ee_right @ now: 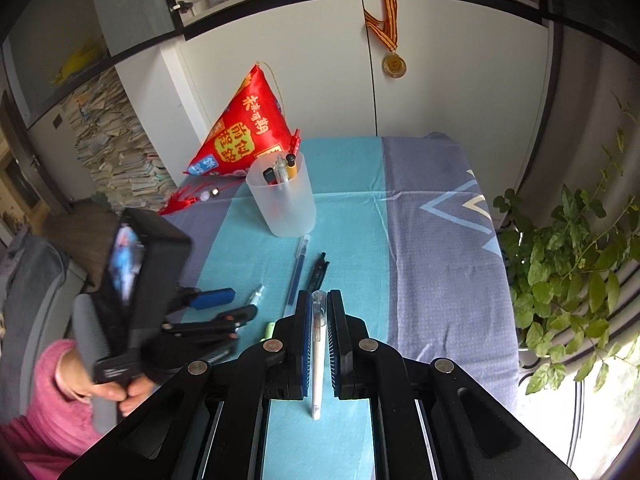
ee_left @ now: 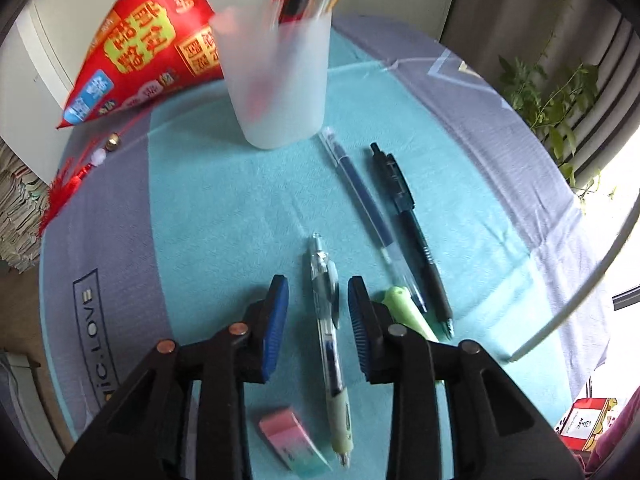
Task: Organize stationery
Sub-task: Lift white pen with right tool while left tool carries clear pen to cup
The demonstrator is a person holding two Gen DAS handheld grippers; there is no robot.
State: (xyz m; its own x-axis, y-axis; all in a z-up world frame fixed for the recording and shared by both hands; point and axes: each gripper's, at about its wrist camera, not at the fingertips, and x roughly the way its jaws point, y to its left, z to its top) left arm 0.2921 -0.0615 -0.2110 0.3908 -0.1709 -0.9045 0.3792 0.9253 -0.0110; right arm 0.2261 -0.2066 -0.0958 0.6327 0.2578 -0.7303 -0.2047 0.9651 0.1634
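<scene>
A frosted plastic pen cup (ee_left: 276, 80) with several pens in it stands at the back of the teal cloth; it also shows in the right wrist view (ee_right: 286, 200). My left gripper (ee_left: 318, 300) is open, its blue pads either side of a clear pen with a pale green grip (ee_left: 330, 340) that lies on the cloth. A blue pen (ee_left: 362, 204), a black pen (ee_left: 412, 232), a green highlighter (ee_left: 404, 312) and a pink eraser (ee_left: 294, 442) lie nearby. My right gripper (ee_right: 319, 312) is shut on a white pen (ee_right: 318, 356), held above the cloth.
A red pyramid-shaped cushion (ee_right: 248, 136) with a tassel sits behind the cup. The table's grey-blue cloth (ee_right: 436, 260) ends at the right by a leafy plant (ee_right: 576, 272). White cabinets stand behind, stacked papers at the left.
</scene>
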